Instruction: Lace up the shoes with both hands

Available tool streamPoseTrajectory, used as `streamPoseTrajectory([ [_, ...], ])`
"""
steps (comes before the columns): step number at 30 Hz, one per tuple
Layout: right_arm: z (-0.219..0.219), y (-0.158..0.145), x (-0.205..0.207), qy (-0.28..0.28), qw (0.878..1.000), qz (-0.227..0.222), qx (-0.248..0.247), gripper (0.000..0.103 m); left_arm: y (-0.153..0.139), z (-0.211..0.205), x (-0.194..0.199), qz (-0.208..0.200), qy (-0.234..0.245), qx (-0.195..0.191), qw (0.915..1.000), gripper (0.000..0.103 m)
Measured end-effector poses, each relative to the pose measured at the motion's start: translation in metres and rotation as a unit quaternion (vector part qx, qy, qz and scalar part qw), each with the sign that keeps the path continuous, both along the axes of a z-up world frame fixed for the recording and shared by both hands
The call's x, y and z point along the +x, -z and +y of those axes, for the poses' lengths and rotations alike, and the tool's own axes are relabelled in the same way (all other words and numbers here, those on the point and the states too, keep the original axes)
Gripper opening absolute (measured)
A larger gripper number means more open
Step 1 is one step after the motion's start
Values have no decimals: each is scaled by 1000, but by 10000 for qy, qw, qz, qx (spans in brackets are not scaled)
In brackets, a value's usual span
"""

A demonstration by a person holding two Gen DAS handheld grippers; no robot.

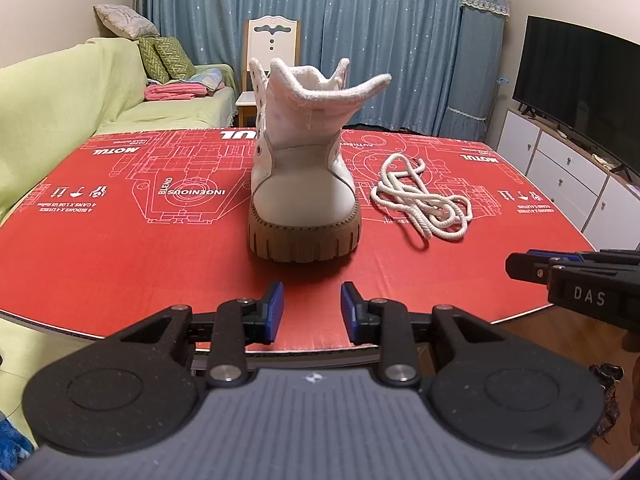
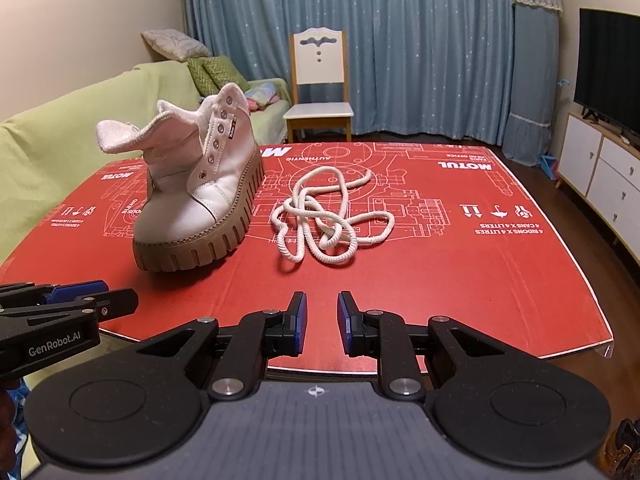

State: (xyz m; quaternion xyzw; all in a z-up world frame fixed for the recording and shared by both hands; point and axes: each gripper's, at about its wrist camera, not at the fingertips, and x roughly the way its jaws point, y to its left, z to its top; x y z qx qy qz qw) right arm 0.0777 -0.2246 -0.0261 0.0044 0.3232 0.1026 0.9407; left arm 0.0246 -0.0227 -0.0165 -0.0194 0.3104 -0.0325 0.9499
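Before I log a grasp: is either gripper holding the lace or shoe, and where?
Nothing is held. Left gripper and right gripper are open and empty; lace lies beside shoe.

Home living room: sofa (image 1: 60, 92), curtains (image 1: 360, 20), TV (image 1: 580, 88), chair (image 2: 318, 80).

boot (image 1: 304, 184) on cardboard sheet (image 1: 120, 248) | lace (image 1: 422, 200) just right of boot | chair (image 1: 270, 52) behind

Soft, even indoor light is falling from above; the boot (image 1: 304, 184) is casting a faint shadow toward 6 o'clock. Fisheye distortion is bending edges, corners vignetting dark. Focus is holding sharp.
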Motion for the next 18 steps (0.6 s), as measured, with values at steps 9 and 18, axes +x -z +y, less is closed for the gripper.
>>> streamPoseTrajectory([
  [9, 8, -8, 9, -256, 9996, -120, 74, 23, -19, 11, 11, -464, 247, 230, 9984, 25],
  [18, 15, -50, 54, -753, 9934, -486, 712, 23, -30, 18, 41, -889, 576, 650, 9923, 25],
])
